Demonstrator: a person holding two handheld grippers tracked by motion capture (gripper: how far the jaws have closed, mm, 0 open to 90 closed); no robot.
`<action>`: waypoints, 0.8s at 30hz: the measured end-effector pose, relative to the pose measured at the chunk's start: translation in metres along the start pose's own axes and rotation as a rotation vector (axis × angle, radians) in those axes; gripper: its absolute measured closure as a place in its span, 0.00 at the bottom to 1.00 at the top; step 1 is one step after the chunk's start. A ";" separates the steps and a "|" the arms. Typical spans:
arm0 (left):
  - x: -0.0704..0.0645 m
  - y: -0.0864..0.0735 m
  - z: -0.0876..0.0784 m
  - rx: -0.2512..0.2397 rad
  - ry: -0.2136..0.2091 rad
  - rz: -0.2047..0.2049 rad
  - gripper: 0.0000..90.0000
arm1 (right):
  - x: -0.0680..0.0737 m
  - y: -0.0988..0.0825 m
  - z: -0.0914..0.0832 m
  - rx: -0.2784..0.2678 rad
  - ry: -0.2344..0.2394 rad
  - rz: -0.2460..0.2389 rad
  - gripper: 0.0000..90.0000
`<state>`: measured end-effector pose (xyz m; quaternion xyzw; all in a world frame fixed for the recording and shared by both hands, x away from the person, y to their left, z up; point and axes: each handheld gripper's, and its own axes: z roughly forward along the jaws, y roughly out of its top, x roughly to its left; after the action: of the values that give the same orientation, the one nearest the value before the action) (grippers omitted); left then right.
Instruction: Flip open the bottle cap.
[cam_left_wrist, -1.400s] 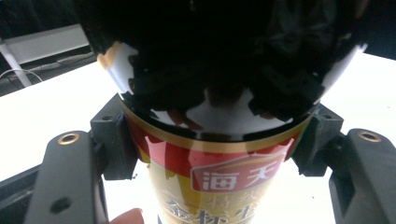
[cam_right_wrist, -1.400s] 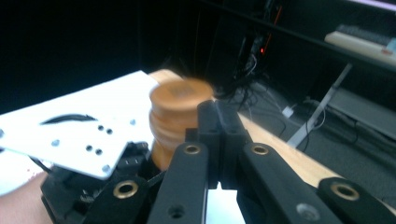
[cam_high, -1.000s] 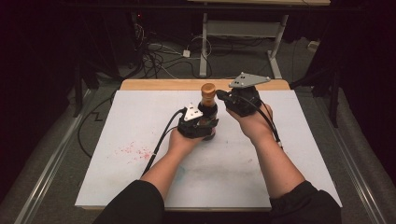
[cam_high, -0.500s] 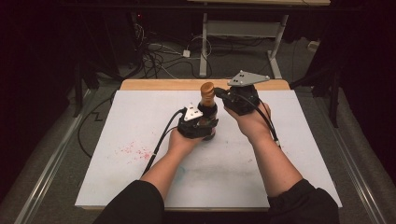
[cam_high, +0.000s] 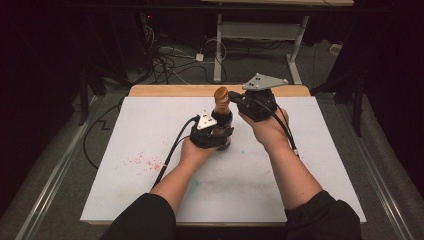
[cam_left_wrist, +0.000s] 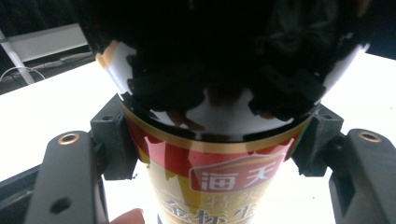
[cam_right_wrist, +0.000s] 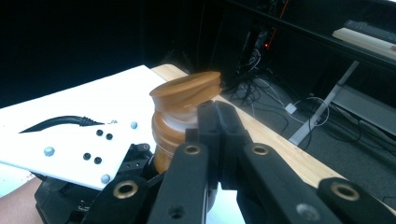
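Stood upright on the worktop (cam_high: 150, 130): a dark sauce bottle (cam_left_wrist: 219, 154), clamped at the body by the left tongs (cam_high: 220, 131), pressed tight on both sides. Further right, met at the brown cap (cam_right_wrist: 186, 93): the right tongs (cam_high: 235, 99), pressed together, nothing pinched, tips just beside the cap. Risked tipping or spilling sauce if pried hard off-centre.
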<state>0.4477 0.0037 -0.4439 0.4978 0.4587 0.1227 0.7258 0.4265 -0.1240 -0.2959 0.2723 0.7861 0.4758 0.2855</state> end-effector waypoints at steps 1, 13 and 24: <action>0.000 0.000 0.000 0.000 0.001 0.000 0.32 | 0.000 0.000 0.000 -0.001 0.000 -0.001 1.00; 0.000 0.000 -0.001 -0.005 0.000 0.001 0.32 | 0.003 0.004 0.001 -0.015 -0.005 -0.002 1.00; 0.000 0.000 -0.001 -0.004 -0.004 -0.006 0.32 | 0.003 0.007 0.003 -0.026 -0.011 0.005 1.00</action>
<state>0.4474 0.0045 -0.4442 0.4953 0.4584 0.1206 0.7280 0.4274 -0.1175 -0.2908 0.2731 0.7776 0.4851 0.2923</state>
